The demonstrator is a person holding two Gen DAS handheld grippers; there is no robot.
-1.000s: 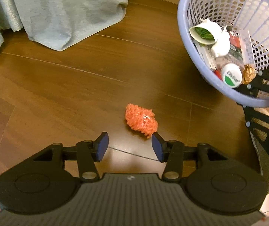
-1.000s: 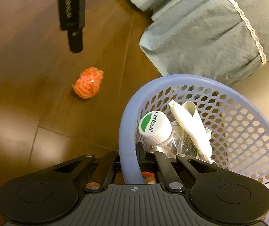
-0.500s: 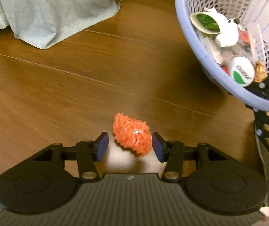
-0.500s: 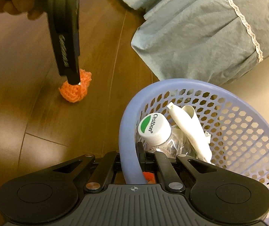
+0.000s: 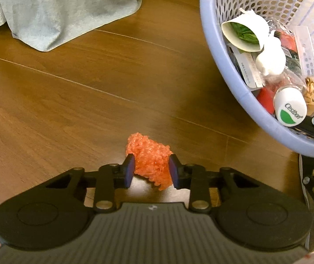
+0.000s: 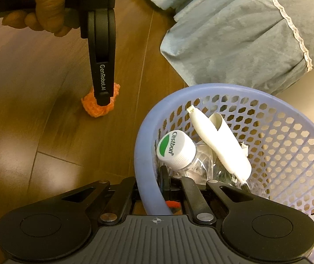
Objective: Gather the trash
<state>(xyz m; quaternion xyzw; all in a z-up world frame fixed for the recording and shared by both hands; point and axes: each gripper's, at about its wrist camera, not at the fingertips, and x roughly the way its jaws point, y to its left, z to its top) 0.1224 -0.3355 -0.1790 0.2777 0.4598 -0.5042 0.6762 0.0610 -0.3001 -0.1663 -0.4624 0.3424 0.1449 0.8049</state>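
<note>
An orange mesh wad [image 5: 149, 157] sits low over the wooden floor, pinched between the blue pads of my left gripper [image 5: 151, 171], which is shut on it. In the right wrist view the same wad [image 6: 90, 109] shows under the left gripper [image 6: 103, 101], held by a person's hand [image 6: 44, 15]. My right gripper [image 6: 151, 187] is shut on the near rim of a lavender mesh basket [image 6: 142, 136]. The basket [image 5: 220, 50] is tilted toward the wad and holds several pieces of trash.
Inside the basket lie a clear bottle with a white and green cap [image 6: 175, 148], a crushed white paper cup [image 6: 220, 147] and wrappers [image 5: 248, 66]. A grey-green cloth [image 5: 69, 6] hangs onto the floor far left. A blue-grey lace-edged cloth [image 6: 234, 33] lies behind the basket.
My left gripper came down around the orange wad and its jaws closed on it. The basket, in my right gripper, has come closer to the wad.
</note>
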